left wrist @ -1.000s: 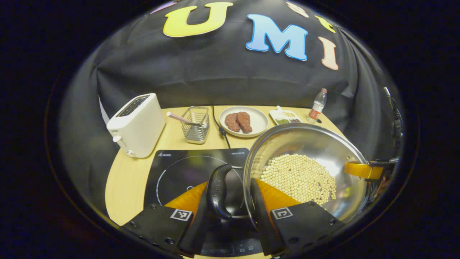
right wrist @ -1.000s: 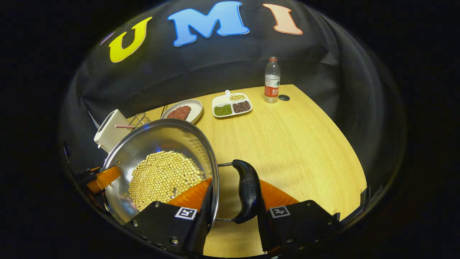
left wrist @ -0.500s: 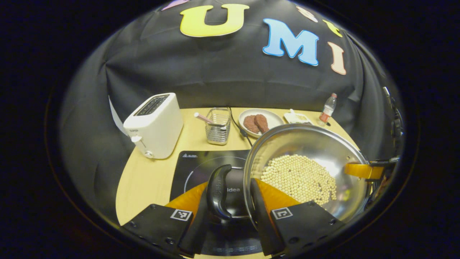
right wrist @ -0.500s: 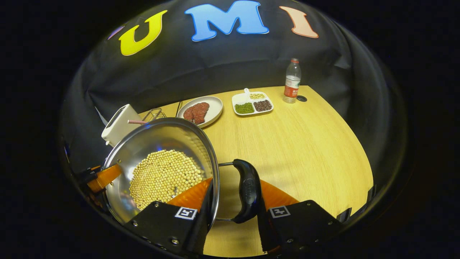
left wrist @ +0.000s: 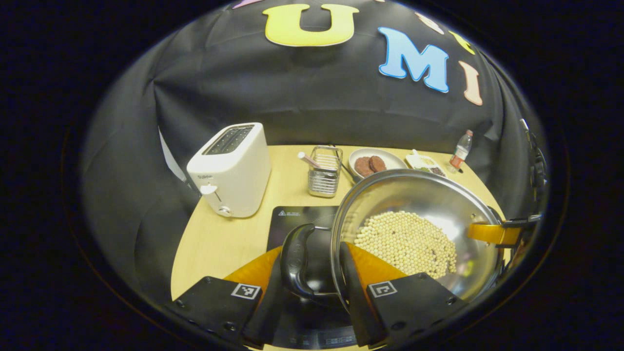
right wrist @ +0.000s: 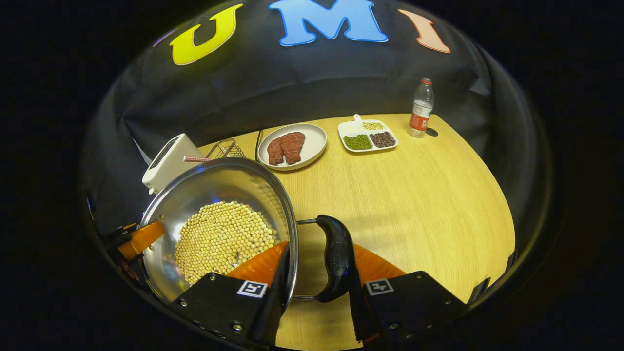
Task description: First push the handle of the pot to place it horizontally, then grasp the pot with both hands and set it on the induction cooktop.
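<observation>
Pot (left wrist: 414, 229): holding pale beans, hanging above the counter (right wrist: 414, 195), partly over the induction cooktop (left wrist: 302, 219).
Left gripper (left wrist: 312, 292): clamping 1 black loop handle (left wrist: 295, 258) plus the pot's rim.
Right gripper (right wrist: 317, 292): clamping the other handle (right wrist: 336, 256) and rim.
Behind: toaster (left wrist: 231, 170), wire basket (left wrist: 324, 170), plate of meat (right wrist: 291, 145).

Bench (right wrist: 414, 195) was light wood w/ a rounded edge, grain running across. Black cloth wall (left wrist: 312, 107) hung behind it in soft folds, draping down past the bench sides. Small dark round hole (right wrist: 431, 131) sat in the benchtop near the far corner. Light came from overhead, warm, w/ a soft shadow on the wood. Surroundings beyond the cloth were dark.
</observation>
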Available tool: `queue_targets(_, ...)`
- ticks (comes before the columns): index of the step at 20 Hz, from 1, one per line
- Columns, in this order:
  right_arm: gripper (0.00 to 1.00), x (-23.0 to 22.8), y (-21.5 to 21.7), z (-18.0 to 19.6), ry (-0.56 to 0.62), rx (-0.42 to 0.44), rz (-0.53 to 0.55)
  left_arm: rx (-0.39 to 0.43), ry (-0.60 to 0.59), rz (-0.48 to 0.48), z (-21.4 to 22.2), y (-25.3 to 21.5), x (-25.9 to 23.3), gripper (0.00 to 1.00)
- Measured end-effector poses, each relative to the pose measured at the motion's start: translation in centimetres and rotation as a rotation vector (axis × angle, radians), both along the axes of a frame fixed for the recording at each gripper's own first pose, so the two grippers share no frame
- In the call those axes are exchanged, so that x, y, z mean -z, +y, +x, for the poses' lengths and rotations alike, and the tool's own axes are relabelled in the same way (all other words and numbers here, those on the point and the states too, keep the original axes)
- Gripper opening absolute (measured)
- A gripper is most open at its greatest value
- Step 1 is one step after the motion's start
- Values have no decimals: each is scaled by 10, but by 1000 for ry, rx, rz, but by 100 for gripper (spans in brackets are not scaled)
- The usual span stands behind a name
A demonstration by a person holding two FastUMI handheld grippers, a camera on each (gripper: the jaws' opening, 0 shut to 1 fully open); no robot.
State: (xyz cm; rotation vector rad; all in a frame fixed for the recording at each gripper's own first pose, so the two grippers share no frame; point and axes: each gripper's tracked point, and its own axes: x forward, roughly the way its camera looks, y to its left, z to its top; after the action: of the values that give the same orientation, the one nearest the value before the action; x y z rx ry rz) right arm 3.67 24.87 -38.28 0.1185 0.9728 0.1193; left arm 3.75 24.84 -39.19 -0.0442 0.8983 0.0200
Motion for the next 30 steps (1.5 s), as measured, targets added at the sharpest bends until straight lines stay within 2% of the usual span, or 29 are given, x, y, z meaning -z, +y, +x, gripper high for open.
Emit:
queue_targets(2,58,4,8,4,7,-1,-1,-3,7,3,3,12,5,66)
queue_targets(9,58,19,42,13,32,-1,20,-8,3,21,14,49,20,66)
queue_targets(10,58,22,46,11,38,0,21,-5,2,25,16,53,22,69)
queue_targets(12,59,27,52,10,48,10,24,4,6,29,19,61,27,66)
queue_targets(17,58,36,62,6,58,27,29,26,9,31,22,70,40,66)
queue_targets(18,58,38,62,6,58,32,35,32,5,32,23,71,42,63)
queue_targets(20,58,41,63,7,55,37,37,39,-2,29,27,71,44,66)
queue_targets(21,58,42,63,7,58,42,36,44,-3,30,27,71,46,63)
queue_targets(26,59,47,70,10,55,39,23,43,-10,26,31,76,56,66)
queue_targets(27,59,48,72,10,53,36,24,40,-11,26,31,78,57,63)
queue_targets(30,58,49,74,6,58,29,18,28,-7,14,27,82,61,63)
